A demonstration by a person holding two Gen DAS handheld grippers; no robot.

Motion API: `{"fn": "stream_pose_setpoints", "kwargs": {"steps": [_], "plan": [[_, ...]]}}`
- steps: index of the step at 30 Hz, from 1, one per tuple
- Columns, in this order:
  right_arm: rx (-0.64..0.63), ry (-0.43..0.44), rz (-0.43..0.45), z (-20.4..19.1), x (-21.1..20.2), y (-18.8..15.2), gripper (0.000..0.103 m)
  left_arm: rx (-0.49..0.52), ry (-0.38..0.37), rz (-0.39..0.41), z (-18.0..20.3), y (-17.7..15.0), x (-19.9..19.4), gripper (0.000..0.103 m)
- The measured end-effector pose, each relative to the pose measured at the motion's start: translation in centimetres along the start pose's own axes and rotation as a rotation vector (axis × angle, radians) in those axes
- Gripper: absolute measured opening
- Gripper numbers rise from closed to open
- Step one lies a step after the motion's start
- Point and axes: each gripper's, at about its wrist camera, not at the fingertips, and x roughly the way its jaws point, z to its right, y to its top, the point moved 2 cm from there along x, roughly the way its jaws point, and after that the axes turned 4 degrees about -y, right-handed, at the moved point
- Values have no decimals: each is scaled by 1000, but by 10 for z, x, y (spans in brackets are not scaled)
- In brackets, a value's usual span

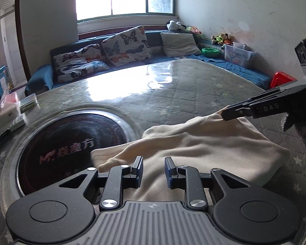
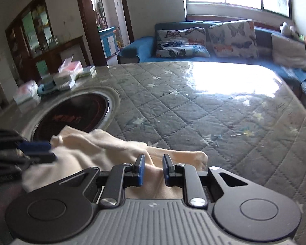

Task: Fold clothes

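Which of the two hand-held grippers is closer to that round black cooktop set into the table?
Left. The left hand-held gripper hangs over the cream cloth right beside the cooktop; the right hand-held gripper is at the cloth's far side.

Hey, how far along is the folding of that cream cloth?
Done: the cream cloth looks partly doubled over on the table. In hand: the right gripper pinches a raised edge; the left gripper hovers open. Left: finishing and flattening the fold.

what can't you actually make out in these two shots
- Left wrist view: near part of the cream garment, hidden behind the left gripper.
- Left wrist view: right gripper cut off at the right edge.
- Right wrist view: left gripper blurred; whether its jaws grip cloth.
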Motion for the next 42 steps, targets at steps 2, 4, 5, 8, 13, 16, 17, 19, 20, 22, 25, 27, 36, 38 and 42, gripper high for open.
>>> {"fn": "stream_pose_setpoints", "kwargs": {"steps": [2, 4, 5, 8, 13, 16, 17, 19, 20, 22, 25, 27, 36, 38, 42], "plan": [[6, 31, -11, 0, 5, 3, 19, 11, -4, -5, 6, 4, 8, 27], [5, 56, -23, -2, 11, 6, 21, 20, -7, -7, 10, 6, 15, 27], [14, 67, -35, -3, 15, 8, 24, 23, -7, -9, 11, 7, 18, 27], [56, 85, -69, -3, 28, 12, 28, 25, -9, -17, 13, 9, 27, 27], [114, 98, -131, 0, 46, 17, 19, 24, -12, -32, 12, 8, 36, 29], [73, 92, -95, -5, 44, 19, 10, 25, -14, -28, 11, 7, 36, 30], [50, 86, -65, -8, 41, 20, 10, 25, -15, -28, 11, 7, 36, 30], [17, 71, -19, -13, 40, 21, 10, 22, -15, -28, 9, 7, 37, 31], [3, 56, -19, -13, 43, 19, 10, 20, -16, -27, 9, 7, 38, 31], [-23, 30, -22, -14, 51, 13, 11, 17, -14, -26, 9, 8, 39, 32], [-20, 36, -4, -12, 48, 14, 17, 14, -12, -25, 9, 9, 39, 32], [-6, 42, 17, -8, 39, 18, 17, 12, -11, -22, 10, 10, 37, 32], [-104, -25, 59, 3, -25, 6, 16, 30, -22, 13, 20, 10, 21, 32], [-132, -28, 41, -2, -35, -9, 14, 40, -32, 17, 25, 9, 18, 32], [-159, -48, 13, -7, -45, -33, 12, 68, -49, 24, 38, 7, 14, 32]]}}
